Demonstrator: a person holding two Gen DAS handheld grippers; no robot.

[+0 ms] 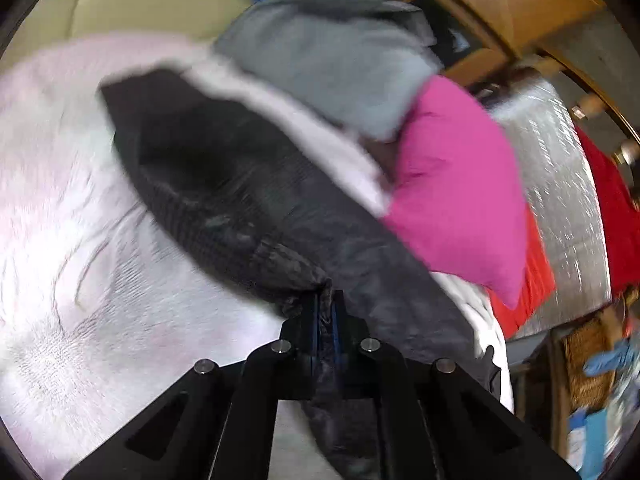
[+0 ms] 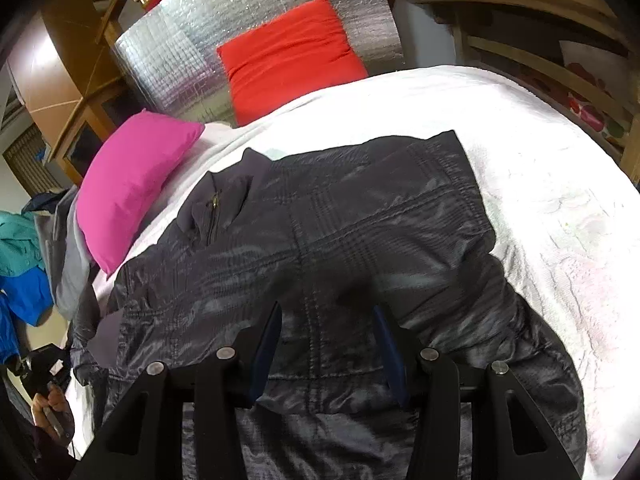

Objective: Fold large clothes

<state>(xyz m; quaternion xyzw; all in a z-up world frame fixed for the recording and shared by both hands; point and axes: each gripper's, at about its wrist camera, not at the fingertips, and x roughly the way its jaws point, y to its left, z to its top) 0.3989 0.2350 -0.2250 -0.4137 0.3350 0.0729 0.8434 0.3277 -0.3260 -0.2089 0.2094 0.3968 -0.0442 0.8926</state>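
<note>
A dark grey shiny padded jacket (image 2: 340,240) lies spread on a white bedspread (image 2: 540,168), zip and collar toward the left. My right gripper (image 2: 326,320) is open just above the jacket's middle, its blue-padded fingers apart and holding nothing. In the left wrist view my left gripper (image 1: 327,300) is shut on a bunched edge of the jacket (image 1: 240,184), which stretches away from the fingers over the bedspread (image 1: 80,240). That view is blurred. The left gripper also shows in the right wrist view (image 2: 40,364) at the lower left, beside the jacket's edge.
A pink pillow (image 2: 128,184) and a red pillow (image 2: 288,56) lie at the head of the bed against a silver foil panel (image 2: 192,52). A grey garment (image 1: 332,52) and blue clothes (image 2: 20,288) are piled beside the bed. Wooden furniture (image 2: 560,64) stands to the right.
</note>
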